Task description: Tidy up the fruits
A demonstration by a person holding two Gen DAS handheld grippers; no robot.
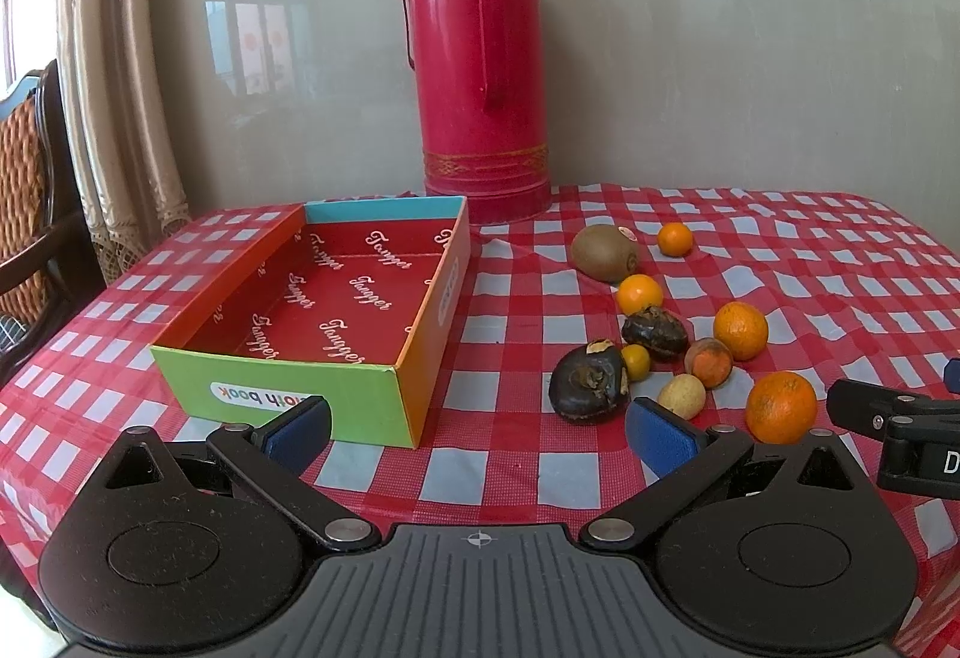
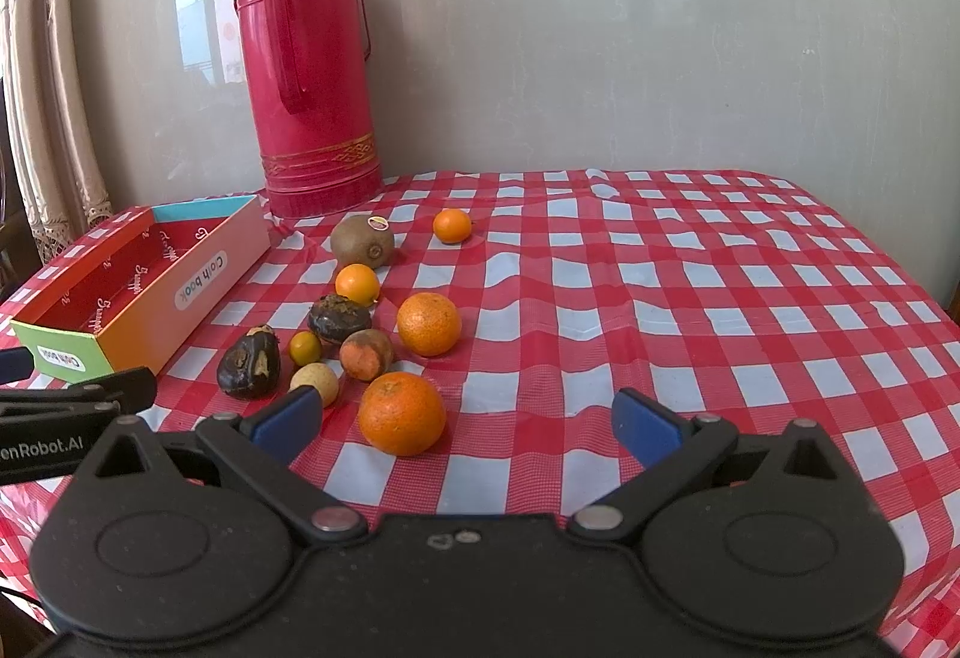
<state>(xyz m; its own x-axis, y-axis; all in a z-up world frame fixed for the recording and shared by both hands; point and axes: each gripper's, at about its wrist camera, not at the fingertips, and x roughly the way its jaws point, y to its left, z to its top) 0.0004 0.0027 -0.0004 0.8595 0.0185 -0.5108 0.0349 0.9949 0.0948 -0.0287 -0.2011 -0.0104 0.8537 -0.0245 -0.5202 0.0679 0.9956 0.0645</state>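
Note:
Several fruits lie loose on the red checked tablecloth [image 1: 510, 310]: a kiwi [image 1: 603, 253] [image 2: 362, 241], several oranges including a near one [image 1: 780, 407] [image 2: 402, 413], two dark brown fruits [image 1: 588, 382] [image 2: 249, 361], and a small pale fruit [image 1: 681, 395]. An open colourful box [image 1: 336, 298] [image 2: 138, 286] with a red inside stands to their left, empty. My left gripper [image 1: 477, 430] is open and empty, near the box's front corner. My right gripper [image 2: 468, 424] is open and empty, just behind the near orange.
A tall red thermos [image 1: 483, 63] [image 2: 312, 69] stands at the back against the grey wall. A chair [image 1: 30, 190] and curtain are beyond the table's left edge. Each gripper shows at the edge of the other's view.

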